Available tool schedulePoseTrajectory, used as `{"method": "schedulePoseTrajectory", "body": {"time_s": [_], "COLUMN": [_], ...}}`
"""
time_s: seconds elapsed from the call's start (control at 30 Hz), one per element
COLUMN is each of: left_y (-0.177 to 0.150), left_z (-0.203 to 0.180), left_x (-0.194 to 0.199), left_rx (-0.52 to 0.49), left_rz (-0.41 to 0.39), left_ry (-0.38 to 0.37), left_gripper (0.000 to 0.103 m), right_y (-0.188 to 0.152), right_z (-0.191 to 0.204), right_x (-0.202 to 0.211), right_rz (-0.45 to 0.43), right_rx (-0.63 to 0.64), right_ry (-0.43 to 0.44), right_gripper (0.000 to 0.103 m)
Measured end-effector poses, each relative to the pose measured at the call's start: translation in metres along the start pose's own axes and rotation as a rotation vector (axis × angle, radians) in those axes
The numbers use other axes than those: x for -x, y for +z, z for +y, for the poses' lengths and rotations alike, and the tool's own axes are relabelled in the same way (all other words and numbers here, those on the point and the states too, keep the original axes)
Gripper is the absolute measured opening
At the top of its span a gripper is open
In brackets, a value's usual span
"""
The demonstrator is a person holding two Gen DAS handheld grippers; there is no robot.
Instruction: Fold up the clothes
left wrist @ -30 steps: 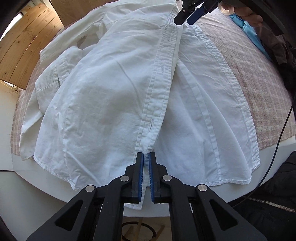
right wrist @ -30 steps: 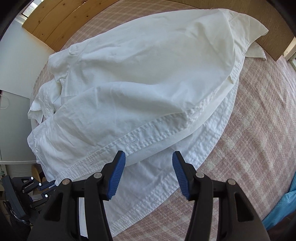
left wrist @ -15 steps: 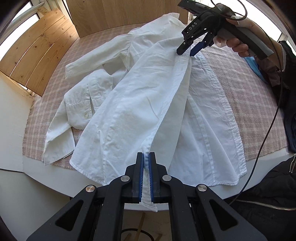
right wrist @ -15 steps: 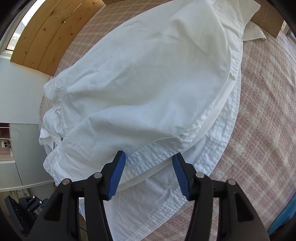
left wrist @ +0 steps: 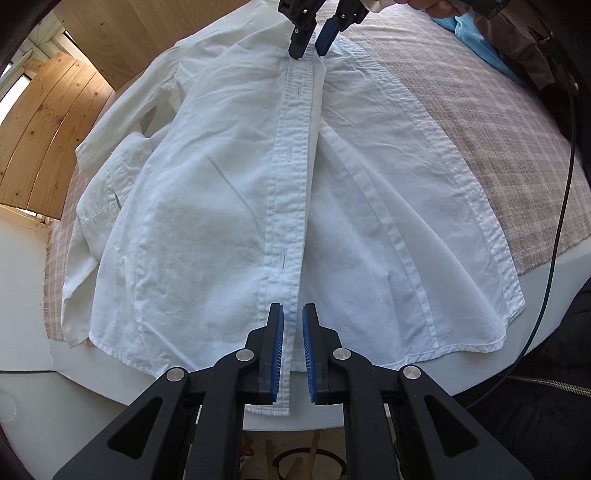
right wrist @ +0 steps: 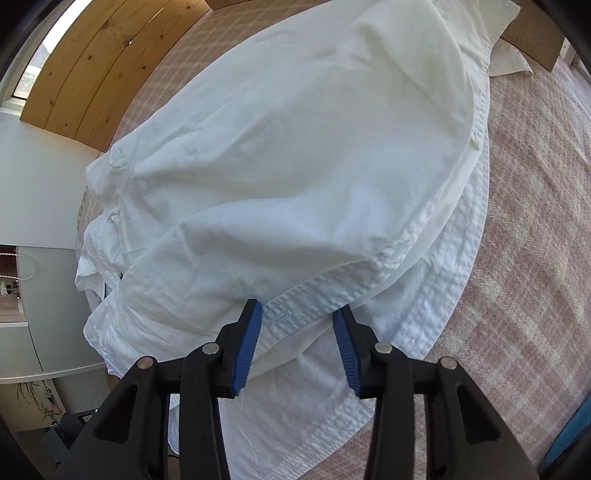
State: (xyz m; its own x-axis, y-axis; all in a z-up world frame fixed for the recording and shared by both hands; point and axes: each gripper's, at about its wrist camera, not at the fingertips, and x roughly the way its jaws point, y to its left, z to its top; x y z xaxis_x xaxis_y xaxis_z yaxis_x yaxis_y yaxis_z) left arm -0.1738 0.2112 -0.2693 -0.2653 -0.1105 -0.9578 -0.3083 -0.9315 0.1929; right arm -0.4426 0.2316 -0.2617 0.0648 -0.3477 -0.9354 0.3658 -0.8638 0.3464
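Jaws of the left gripper (left wrist: 293, 350) stand a little apart and are opening; the buttonhole placket (left wrist: 291, 184) of the white shirt (left wrist: 207, 206) runs down between the blue pads (left wrist: 277, 354), which do not press on it. In the left wrist view the shirt lies front-up on a pink checked cloth (left wrist: 491, 122) spread over a white counter (left wrist: 110, 373). The hem hangs slightly past the cloth's near edge onto the counter. The left front panel overlaps the right one along the placket. A sleeve (left wrist: 107, 177) is bunched at the left of the body. At the far end of the placket the right gripper (left wrist: 312, 38) reaches down, a fingertip on either side of the strip. Blue fabric (left wrist: 476, 33) lies at the upper right. A black cable (left wrist: 554, 221) crosses the right edge.

Right wrist view: jaws of the right gripper (right wrist: 297, 350) are closing, partly apart, with the placket's upper section (right wrist: 306, 299) between the pads (right wrist: 247, 350); whether they already press on it I cannot tell. The shirt body (right wrist: 295, 147) billows beyond. The checked cloth (right wrist: 524, 221) shows at right, wooden panelling (right wrist: 85, 74) at upper left.
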Motion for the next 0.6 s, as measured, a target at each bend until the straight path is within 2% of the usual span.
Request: {"method": "schedulePoseTrajectory", "body": {"time_s": [0.07, 0.13, 0.17, 0.27, 0.3, 0.4, 0.6], "left_y": [0.003, 0.004, 0.004, 0.004, 0.004, 0.004, 0.013], "left_z": [-0.006, -0.008, -0.006, 0.009, 0.014, 0.031, 0.08], "left_x": [0.0, -0.009, -0.016, -0.017, -0.013, 0.003, 0.058], "left_rx": [-0.012, -0.028, -0.025, 0.035, 0.05, 0.079, 0.137], "left_rz": [-0.016, 0.006, 0.039, 0.049, 0.047, 0.022, -0.058], "left_ry": [0.033, 0.075, 0.07, 0.015, 0.004, 0.003, 0.072], "left_gripper": [0.033, 0.033, 0.024, 0.004, 0.004, 0.004, 0.004], "right_y": [0.0, 0.0, 0.0, 0.01, 0.011, 0.043, 0.045], "right_z": [0.006, 0.011, 0.014, 0.013, 0.013, -0.039, -0.023], "right_x": [0.004, 0.007, 0.009, 0.013, 0.015, 0.031, 0.054], "right_rz": [-0.017, -0.034, -0.04, -0.053, -0.06, -0.086, -0.155], "right_rx": [0.009, 0.013, 0.02, 0.027, 0.032, 0.041, 0.069], "right_ry": [-0.007, 0.001, 0.006, 0.017, 0.02, 0.039, 0.08], "right_gripper": [0.025, 0.019, 0.016, 0.01, 0.01, 0.008, 0.006]}}
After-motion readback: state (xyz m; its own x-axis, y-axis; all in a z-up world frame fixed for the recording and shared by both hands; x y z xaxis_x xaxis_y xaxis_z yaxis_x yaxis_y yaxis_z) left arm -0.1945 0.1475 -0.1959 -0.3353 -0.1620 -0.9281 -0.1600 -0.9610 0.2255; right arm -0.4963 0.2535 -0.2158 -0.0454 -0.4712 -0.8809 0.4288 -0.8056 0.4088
